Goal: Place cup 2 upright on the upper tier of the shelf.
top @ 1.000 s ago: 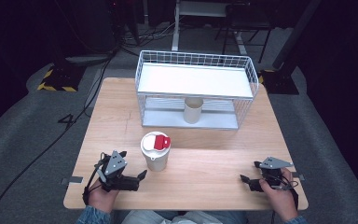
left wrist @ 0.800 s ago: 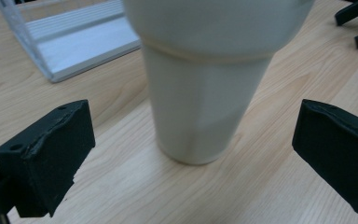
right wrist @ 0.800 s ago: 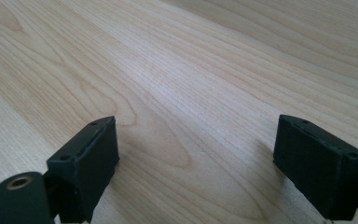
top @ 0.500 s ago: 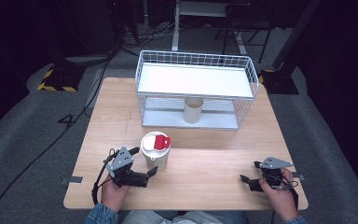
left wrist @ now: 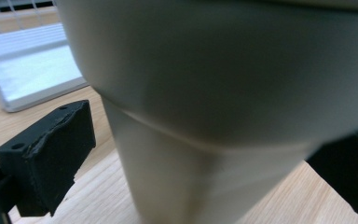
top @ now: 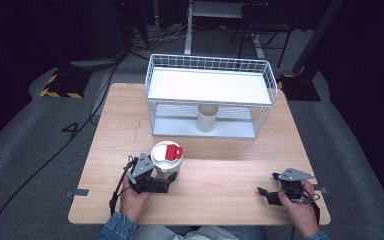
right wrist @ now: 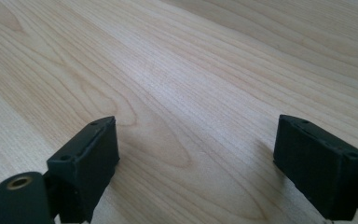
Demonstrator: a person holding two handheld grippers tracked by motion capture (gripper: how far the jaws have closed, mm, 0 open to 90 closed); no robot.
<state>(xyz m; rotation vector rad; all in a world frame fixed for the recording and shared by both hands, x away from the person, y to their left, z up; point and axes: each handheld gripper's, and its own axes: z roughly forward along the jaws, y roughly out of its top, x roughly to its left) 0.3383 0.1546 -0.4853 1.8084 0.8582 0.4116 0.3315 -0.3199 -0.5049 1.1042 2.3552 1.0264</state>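
L tongs (top: 167,181) astride cup (top: 167,159) (jaws apart)

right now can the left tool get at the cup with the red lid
Probably yes: the left tool already has its open jaws either side of the cup, nothing between them.

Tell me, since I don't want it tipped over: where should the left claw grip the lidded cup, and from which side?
Grip the lidded cup on its tapered wall below the wider band, coming level from the person's side. It stands upright, and the left claw already straddles it there, jaws open on either side.
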